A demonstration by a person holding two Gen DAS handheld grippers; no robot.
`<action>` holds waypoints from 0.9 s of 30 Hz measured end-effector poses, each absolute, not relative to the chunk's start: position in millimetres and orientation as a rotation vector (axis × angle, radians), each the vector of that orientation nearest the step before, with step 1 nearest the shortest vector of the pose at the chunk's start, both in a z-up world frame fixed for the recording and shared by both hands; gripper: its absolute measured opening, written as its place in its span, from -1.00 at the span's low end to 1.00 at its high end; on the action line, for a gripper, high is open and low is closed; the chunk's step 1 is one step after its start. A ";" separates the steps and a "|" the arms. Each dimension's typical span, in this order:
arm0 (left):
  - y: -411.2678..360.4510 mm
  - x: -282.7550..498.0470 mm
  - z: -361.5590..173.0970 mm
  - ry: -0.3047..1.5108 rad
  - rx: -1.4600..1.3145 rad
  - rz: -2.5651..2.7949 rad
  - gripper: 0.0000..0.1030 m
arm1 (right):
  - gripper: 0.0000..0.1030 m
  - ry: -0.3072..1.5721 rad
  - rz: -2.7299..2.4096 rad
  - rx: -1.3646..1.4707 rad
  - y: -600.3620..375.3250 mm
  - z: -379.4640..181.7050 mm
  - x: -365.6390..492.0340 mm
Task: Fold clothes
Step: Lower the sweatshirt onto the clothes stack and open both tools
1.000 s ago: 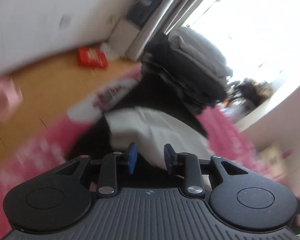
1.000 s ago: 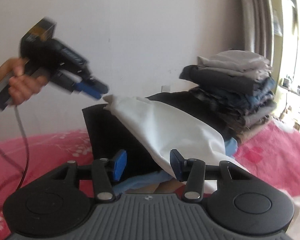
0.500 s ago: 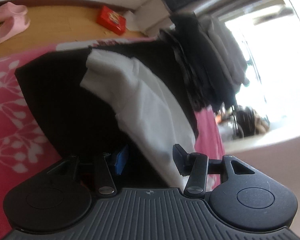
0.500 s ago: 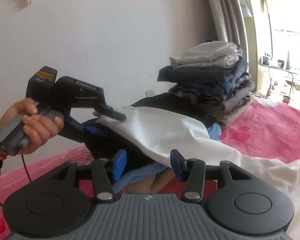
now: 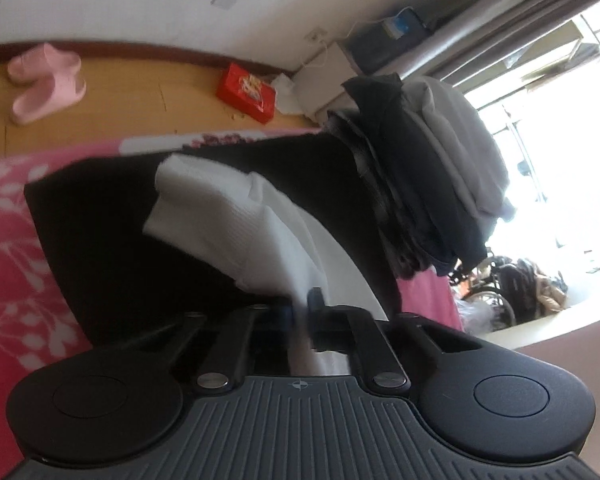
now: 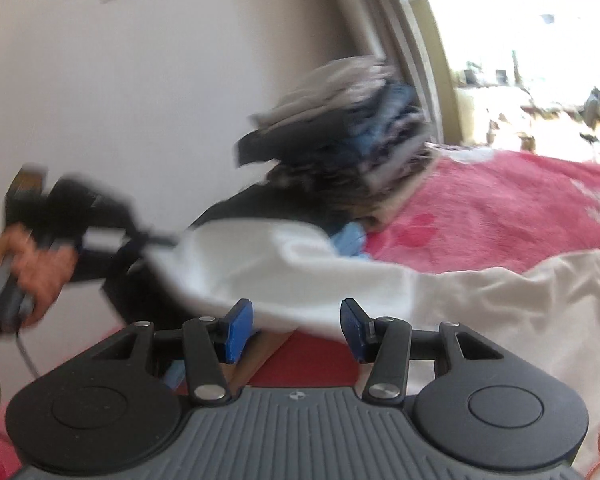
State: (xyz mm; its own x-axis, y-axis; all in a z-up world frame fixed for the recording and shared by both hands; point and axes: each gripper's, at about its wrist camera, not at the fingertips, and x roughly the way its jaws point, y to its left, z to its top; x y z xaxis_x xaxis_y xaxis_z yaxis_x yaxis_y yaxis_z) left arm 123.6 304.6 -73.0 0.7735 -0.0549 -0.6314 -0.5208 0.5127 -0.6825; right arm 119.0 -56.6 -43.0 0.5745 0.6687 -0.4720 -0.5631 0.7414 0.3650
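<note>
The left gripper [image 5: 299,312] is clamped on the white garment [image 5: 236,224], which lies over dark cloth on the pink bed [image 6: 500,208]. The right gripper [image 6: 296,330] stands apart, the hem just beyond it; soft, light and limp, it is best pinched at edges or corners. Beyond sits the stack of folded clothes [image 6: 348,120].

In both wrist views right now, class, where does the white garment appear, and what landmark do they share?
Left wrist: white garment centre, running down into the shut left gripper.
Right wrist: white garment centre, above the open right gripper.
Shared landmark: stack of folded clothes.

White garment [image 5: 236,220] matt ribbed cloth; bedspread [image 6: 500,208] fuzzy pink fabric; floor [image 5: 140,108] smooth wood.
</note>
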 end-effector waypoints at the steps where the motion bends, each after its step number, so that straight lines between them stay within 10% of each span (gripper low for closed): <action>1: 303.1 122.3 -68.6 0.633 -0.992 0.298 -0.96 | 0.00 0.650 0.713 0.218 -60.1 -44.3 127.6; 10: 287.2 156.2 -10.4 0.447 -0.861 0.108 -0.98 | -0.04 0.569 0.795 -0.008 -35.0 -45.5 117.9; 16: 278.5 160.9 20.7 0.354 -0.803 0.039 -0.98 | -0.18 0.575 0.705 0.314 -71.9 -40.2 165.1; 27: 316.5 103.1 -62.4 0.483 -0.704 0.209 -0.97 | -0.23 0.940 0.823 0.077 -16.4 -122.5 175.2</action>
State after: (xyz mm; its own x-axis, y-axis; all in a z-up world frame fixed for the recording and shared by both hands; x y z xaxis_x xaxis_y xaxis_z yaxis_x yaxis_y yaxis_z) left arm 103.1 316.5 -62.4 0.8703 0.0233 -0.4920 -0.3421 0.7472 -0.5698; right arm 175.2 -16.4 -122.5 0.3166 0.6559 -0.6852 -0.5927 0.7008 0.3970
